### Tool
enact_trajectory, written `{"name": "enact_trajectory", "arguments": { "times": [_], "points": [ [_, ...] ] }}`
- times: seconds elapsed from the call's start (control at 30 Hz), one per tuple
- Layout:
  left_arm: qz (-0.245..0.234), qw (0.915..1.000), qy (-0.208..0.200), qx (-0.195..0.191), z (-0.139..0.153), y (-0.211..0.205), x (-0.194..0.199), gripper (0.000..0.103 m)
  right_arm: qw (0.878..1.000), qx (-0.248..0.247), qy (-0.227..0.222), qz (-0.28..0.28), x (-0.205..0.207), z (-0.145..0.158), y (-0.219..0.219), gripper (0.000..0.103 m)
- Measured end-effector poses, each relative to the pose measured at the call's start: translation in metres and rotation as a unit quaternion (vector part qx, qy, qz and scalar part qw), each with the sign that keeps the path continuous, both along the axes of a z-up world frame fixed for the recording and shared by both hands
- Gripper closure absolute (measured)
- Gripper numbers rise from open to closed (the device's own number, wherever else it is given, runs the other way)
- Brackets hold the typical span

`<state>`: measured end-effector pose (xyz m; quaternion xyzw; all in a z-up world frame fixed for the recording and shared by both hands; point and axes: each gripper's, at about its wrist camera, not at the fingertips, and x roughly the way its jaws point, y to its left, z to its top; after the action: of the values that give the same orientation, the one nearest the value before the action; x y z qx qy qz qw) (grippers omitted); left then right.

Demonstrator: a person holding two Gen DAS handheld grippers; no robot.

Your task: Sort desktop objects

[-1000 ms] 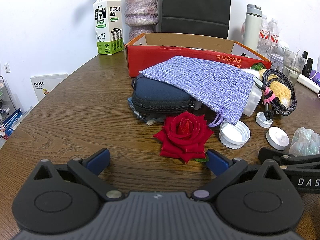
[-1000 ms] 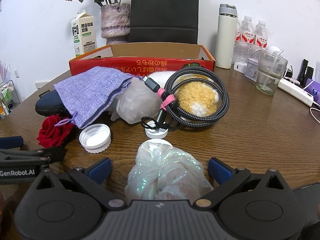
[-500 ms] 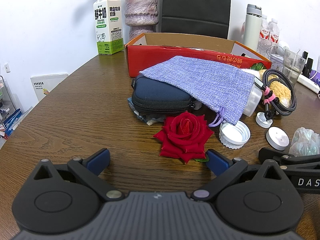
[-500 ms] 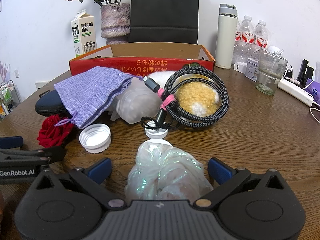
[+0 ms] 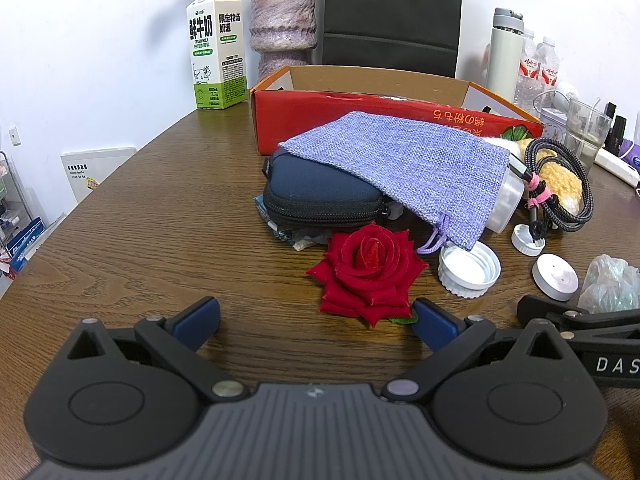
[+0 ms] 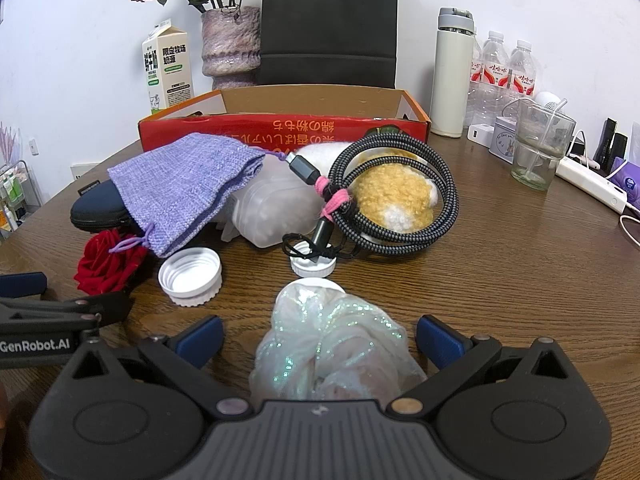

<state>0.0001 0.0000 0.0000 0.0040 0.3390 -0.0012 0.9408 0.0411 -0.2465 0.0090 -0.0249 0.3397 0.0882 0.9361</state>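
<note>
A red fabric rose (image 5: 370, 270) lies on the wooden table just ahead of my open left gripper (image 5: 316, 322), nearer its right finger. My open right gripper (image 6: 320, 338) straddles a crumpled iridescent plastic bag (image 6: 332, 346) without closing on it. Behind lie a purple burlap pouch (image 5: 404, 168) draped over a dark blue zip case (image 5: 320, 196), a white jar lid (image 5: 469, 270), a small white cap (image 6: 313, 266), a coiled braided cable (image 6: 396, 192) on a yellow plush (image 6: 394, 196), and a translucent plastic container (image 6: 276, 208). An open red cardboard box (image 5: 360, 108) stands behind them.
A milk carton (image 5: 216, 46), a stone vase (image 5: 282, 20) and a black chair back stand at the far edge. A white thermos (image 6: 454, 74), water bottles, a glass cup (image 6: 540, 148) and a power strip (image 6: 592, 184) fill the right side. A round silver disc (image 5: 555, 276) lies near the bag.
</note>
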Motion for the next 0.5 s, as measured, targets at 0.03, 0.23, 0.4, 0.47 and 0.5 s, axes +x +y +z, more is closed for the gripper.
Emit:
{"name": "enact_trajectory", "arguments": {
  "times": [0.03, 0.23, 0.4, 0.47, 0.5],
  "points": [
    [0.000, 1.0000, 0.000, 0.000, 0.000, 0.000, 0.000, 0.000, 1.000, 0.000, 0.000, 0.000, 0.000, 0.000, 0.001, 0.000],
    [0.001, 1.0000, 0.000, 0.001, 0.000, 0.000, 0.000, 0.000, 1.000, 0.000, 0.000, -0.008, 0.000, -0.001, 0.000, 0.000],
    [0.031, 0.9995, 0.001, 0.002, 0.000, -0.008, 0.001, 0.000, 1.000, 0.000, 0.000, -0.007, -0.002, 0.000, -0.001, 0.000],
    [0.037, 0.9993, 0.000, 0.005, 0.000, -0.010, 0.000, 0.000, 1.000, -0.001, 0.000, 0.000, -0.003, 0.000, -0.001, 0.000],
    [0.027, 0.9996, 0.000, 0.006, 0.000, -0.010, -0.002, 0.000, 1.000, -0.001, 0.003, 0.008, -0.003, 0.001, 0.000, 0.000]
  ]
}}
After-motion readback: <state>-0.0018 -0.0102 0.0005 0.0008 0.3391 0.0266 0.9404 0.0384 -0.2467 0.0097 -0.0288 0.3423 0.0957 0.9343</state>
